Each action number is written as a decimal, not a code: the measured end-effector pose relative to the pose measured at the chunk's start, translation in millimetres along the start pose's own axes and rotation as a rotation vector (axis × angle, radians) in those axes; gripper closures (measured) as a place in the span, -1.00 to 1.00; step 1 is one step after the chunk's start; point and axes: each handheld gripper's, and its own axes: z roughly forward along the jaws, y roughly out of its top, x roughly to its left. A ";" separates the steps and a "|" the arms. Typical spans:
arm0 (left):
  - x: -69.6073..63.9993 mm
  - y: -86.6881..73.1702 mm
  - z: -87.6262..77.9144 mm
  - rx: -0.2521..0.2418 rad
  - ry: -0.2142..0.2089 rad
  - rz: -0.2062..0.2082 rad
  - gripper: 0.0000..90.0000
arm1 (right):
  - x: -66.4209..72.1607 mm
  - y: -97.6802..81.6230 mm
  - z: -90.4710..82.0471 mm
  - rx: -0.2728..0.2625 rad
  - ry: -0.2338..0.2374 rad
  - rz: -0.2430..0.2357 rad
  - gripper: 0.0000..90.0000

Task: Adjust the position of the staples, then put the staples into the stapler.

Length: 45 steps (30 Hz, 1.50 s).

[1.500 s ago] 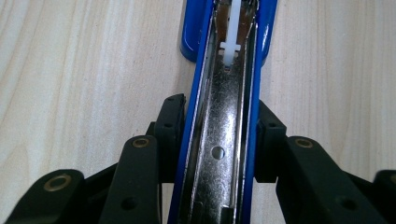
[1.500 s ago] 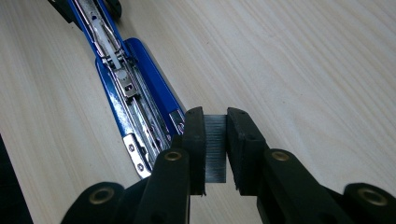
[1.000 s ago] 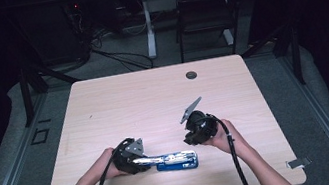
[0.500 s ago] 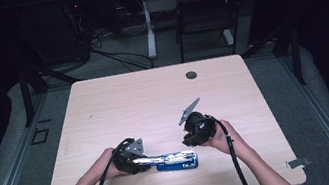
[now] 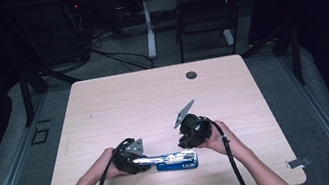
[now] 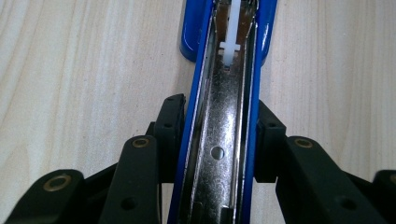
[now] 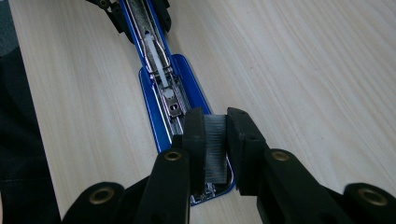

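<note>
A blue stapler (image 5: pixel 176 161) lies opened flat near the table's (image 5: pixel 153 99) front edge. The left hand-held gripper (image 6: pixel 218 135) clamps its metal magazine, whose channel holds a white pusher. The right hand-held gripper (image 7: pixel 215 140) pinches what looks like a strip of staples (image 7: pixel 215 148) above the stapler's base.
</note>
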 end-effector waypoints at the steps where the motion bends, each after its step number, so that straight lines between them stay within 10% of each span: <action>1: 0.1 0.0 0.0 0.000 -0.001 0.000 0.40 | 0.5 1.0 0.5 0.001 0.003 -0.008 0.76; 45: 0.2 0.0 0.1 -0.002 -0.002 -0.002 0.40 | 5.4 -3.4 19.3 0.046 0.069 -0.136 0.76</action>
